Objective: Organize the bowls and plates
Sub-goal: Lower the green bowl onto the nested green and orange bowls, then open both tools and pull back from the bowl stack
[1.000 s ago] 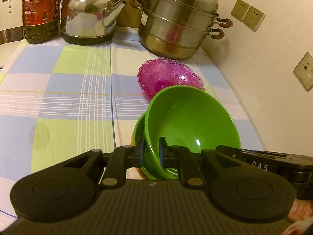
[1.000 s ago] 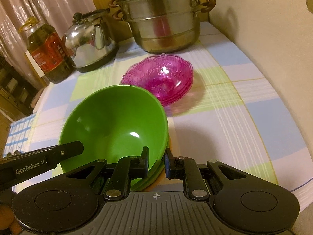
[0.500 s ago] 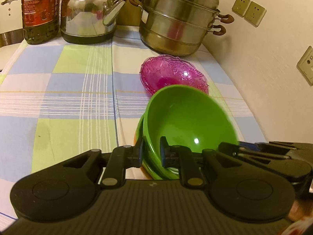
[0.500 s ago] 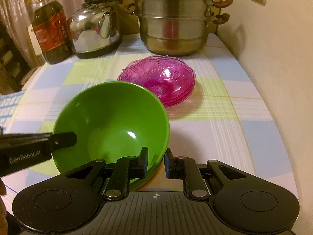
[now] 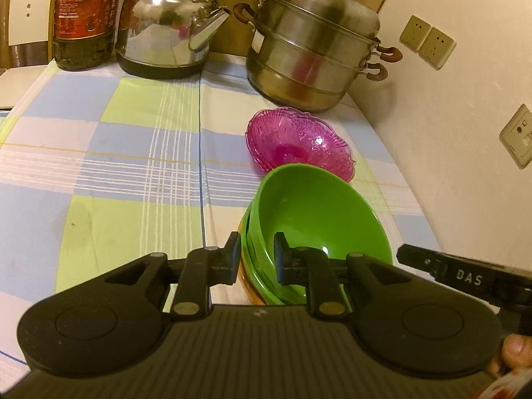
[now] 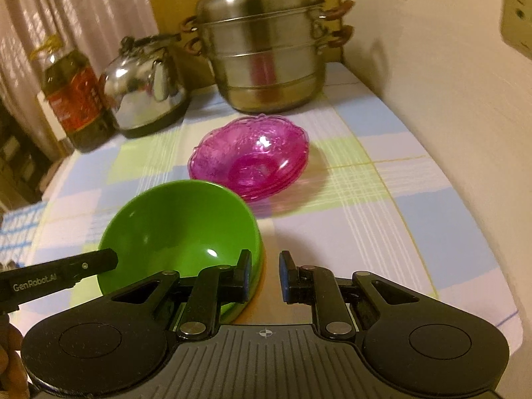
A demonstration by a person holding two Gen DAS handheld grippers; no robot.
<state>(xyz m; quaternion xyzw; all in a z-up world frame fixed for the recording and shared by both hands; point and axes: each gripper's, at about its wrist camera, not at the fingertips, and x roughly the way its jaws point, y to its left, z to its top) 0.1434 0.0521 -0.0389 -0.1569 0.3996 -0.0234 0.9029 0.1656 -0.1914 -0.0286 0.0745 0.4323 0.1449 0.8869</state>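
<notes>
Green bowl stack [image 5: 319,219] between both pairs of tongs, on the checked worktop [image 5: 133,166].

Left tongs [image 5: 256,249] straddle the near rim, pads slightly slack, not visibly pressing; right tongs [image 6: 264,274] released, rim just left of their gap. Best to back off slowly so the tilted top bowl settles square. Glossy, smooth, deep bowls over an orange edge; pink glass bowls [image 6: 249,159] sit just beyond.
</notes>
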